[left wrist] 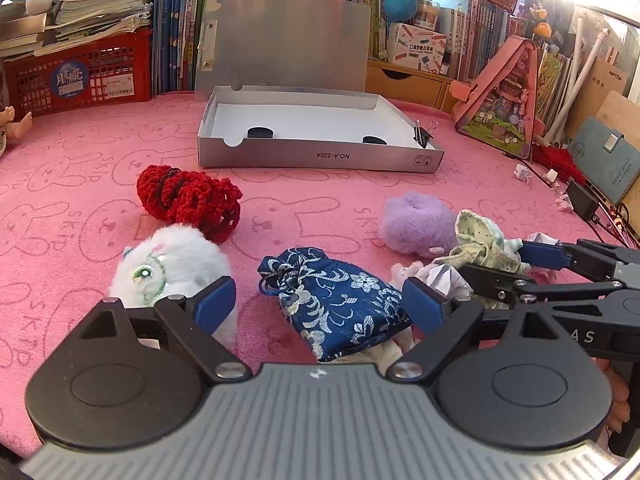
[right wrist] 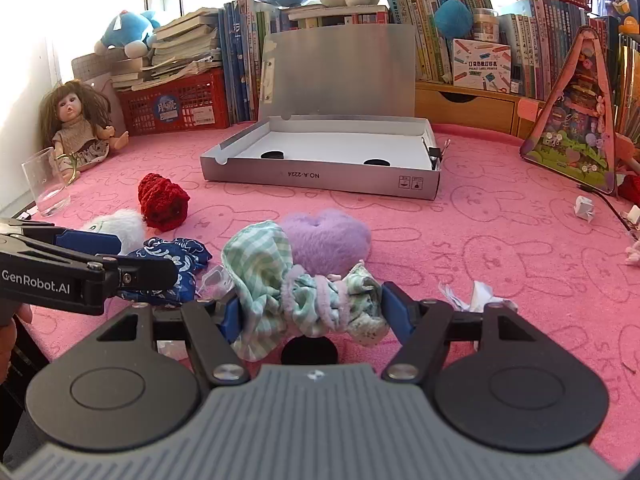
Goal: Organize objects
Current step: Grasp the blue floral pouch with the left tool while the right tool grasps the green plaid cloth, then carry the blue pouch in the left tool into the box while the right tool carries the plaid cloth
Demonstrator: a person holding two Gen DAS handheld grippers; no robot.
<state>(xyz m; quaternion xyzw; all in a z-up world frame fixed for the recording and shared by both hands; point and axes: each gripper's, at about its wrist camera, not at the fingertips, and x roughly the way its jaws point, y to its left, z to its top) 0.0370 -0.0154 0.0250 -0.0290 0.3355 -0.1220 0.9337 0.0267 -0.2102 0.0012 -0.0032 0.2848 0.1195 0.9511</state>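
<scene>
The silver box (right wrist: 320, 176) holds almost nothing yet. In front of it, the right gripper (right wrist: 312, 312) pinches the checked cloth bundle (right wrist: 280, 280); the left gripper (left wrist: 320, 304) gapes around the blue pouch (left wrist: 336, 300).

The surface (left wrist: 80, 208) wears a pink fuzzy cloth, soft and matt, with bunny shapes pressed in. The box (left wrist: 320, 156) is thin card, shiny silver outside and plain white inside. The red pouch (left wrist: 188, 196) is bumpy knitted yarn. The white toy (left wrist: 176, 260) and the purple heart (right wrist: 328, 240) are fluffy fur. The blue bag (left wrist: 340, 300) is smooth woven cloth with a silky shine. The green checked cloth (right wrist: 272, 280) is thin, soft and wrinkly. The right claw (right wrist: 314, 312) has matt black plastic arms, blue rubbery pads and small shiny metal pins. The cup (right wrist: 46, 184) is clear and glossy. The red basket (left wrist: 80, 76) is hard plastic.
</scene>
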